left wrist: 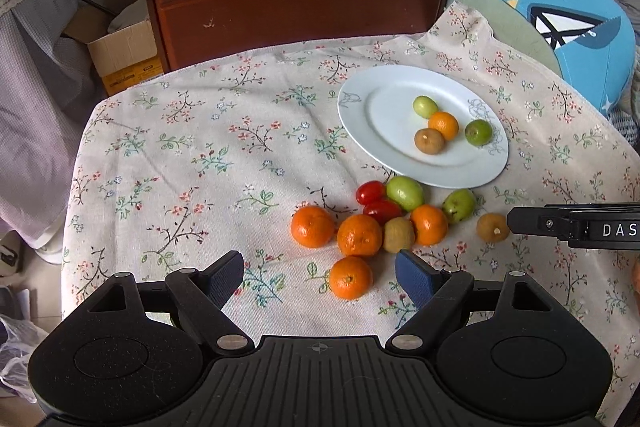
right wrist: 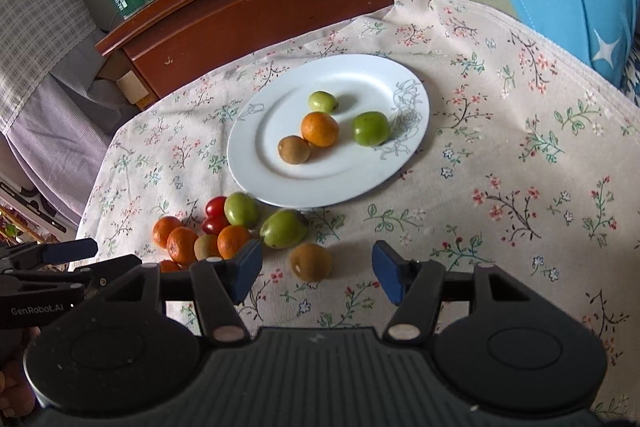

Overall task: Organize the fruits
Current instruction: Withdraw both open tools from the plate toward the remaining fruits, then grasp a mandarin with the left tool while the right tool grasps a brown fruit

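We see a brown kiwi (right wrist: 310, 261) lying loose between our right gripper (right wrist: 318, 277) wide-open, empty fingers. Beyond them the white plate (right wrist: 280, 187) holds four fruits. Our left gripper (left wrist: 320, 277) gapes empty around one mandarin (left wrist: 351, 277).

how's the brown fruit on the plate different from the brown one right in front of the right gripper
The brown fruit on the plate touches an orange; the brown fruit by the right gripper lies alone on the tablecloth, apart from the pile. The first is already placed on the plate; the second sits between the right gripper's open fingers. Both are small, round and brown.
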{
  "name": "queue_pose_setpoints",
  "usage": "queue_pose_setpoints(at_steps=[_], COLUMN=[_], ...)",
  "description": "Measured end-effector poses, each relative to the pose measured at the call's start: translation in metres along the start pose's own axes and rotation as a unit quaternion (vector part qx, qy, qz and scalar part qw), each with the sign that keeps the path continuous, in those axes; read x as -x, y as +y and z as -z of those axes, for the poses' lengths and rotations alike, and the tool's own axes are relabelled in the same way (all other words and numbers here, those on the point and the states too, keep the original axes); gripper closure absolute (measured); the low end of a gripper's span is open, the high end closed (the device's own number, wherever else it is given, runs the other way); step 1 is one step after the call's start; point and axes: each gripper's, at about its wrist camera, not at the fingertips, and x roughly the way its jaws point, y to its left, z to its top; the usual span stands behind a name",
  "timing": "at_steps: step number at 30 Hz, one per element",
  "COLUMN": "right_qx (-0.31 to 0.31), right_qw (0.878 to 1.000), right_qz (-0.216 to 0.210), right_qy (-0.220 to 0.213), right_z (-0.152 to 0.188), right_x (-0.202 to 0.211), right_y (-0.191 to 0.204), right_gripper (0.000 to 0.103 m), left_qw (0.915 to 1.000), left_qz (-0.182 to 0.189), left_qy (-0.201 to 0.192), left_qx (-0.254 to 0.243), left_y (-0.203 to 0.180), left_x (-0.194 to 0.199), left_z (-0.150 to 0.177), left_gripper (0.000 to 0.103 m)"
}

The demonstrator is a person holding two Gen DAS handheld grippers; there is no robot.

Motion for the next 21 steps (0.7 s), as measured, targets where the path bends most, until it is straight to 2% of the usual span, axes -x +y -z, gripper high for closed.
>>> queue_pose_setpoints(at_steps=[7,15,21], right_qx=[0.016,0.036,0.037], right_qw=[1.0,0.999,0.999], right_qz=[0.004,0.022,0.015], right_qy=[0.014,0.009,0.009], right_z=[0.009,0.01,0.009], right_x=[-0.006,-0.016,-0.021], right_y=[0.004,0.006,0.008], right_gripper=[0.041,0.042,0.044], left_qw=[0.9998,0.9998,0.9995], left_qz=[0.013,0.021,0.03], left_qy=[0.017,0.007,-0.004], left_qx=[0.001,-0.004,-0.001], left_y=[0.003,0.001,0.001], left_x=[-0.008,-0.016,-0.02], left_z=[0.015,0.017,0.015], left_gripper=[0.019,0.019,0.019])
